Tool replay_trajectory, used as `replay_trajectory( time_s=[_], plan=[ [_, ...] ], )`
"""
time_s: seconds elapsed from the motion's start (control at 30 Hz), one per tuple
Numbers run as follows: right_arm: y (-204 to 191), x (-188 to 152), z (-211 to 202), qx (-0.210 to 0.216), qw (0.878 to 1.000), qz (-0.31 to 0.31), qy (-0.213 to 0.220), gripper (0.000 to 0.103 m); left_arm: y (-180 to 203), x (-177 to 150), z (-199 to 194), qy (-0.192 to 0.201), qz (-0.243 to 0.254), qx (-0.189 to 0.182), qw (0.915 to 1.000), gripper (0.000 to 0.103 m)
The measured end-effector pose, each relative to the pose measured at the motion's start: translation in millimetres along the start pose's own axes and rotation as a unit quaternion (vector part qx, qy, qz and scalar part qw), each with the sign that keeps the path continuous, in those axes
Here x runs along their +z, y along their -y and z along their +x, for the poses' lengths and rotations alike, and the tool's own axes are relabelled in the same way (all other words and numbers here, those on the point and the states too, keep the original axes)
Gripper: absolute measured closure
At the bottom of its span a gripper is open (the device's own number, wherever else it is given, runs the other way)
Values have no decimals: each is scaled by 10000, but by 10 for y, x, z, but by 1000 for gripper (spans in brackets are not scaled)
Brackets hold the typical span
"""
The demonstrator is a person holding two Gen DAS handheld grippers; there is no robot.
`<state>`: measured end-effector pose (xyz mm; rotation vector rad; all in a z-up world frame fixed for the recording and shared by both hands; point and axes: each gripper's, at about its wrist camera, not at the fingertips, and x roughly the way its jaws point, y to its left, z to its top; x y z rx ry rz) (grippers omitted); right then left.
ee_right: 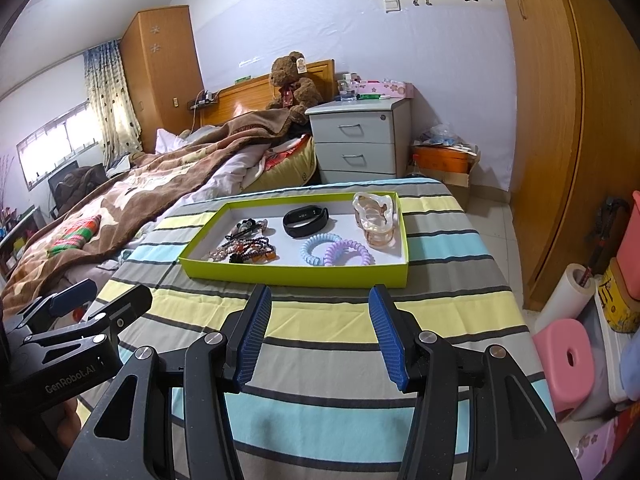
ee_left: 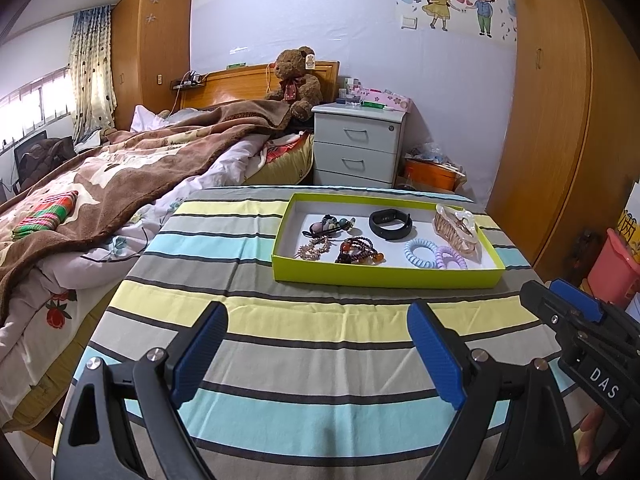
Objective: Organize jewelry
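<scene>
A lime-green tray (ee_left: 384, 276) (ee_right: 296, 274) with a white floor sits on the striped table. In it lie a black wristband (ee_left: 390, 223) (ee_right: 305, 220), a clear hair claw (ee_left: 456, 228) (ee_right: 376, 216), a blue coil hair tie (ee_left: 420, 252) (ee_right: 316, 249), a purple coil hair tie (ee_left: 452, 258) (ee_right: 352, 254), beaded bracelets (ee_left: 356, 250) (ee_right: 248, 252) and small charms (ee_left: 328, 226) (ee_right: 248, 227). My left gripper (ee_left: 318, 316) is open and empty, short of the tray. My right gripper (ee_right: 318, 300) is open and empty, close to the tray's near wall.
The striped tablecloth (ee_left: 304, 360) (ee_right: 320, 392) covers the table. A bed with a brown blanket (ee_left: 100, 200) lies to the left. A white nightstand (ee_left: 360, 144) stands behind. A pink stool (ee_right: 568, 356) and boxes are on the floor at right.
</scene>
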<state>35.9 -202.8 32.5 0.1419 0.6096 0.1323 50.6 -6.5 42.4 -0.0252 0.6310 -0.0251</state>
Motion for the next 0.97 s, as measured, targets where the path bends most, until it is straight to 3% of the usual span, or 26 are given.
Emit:
replay_trajectory(
  time_s=[0.97],
  plan=[
    [5, -5, 4, 0, 10000, 15, -10, 51, 62, -4, -31, 179, 86, 52, 9998, 11]
  ],
)
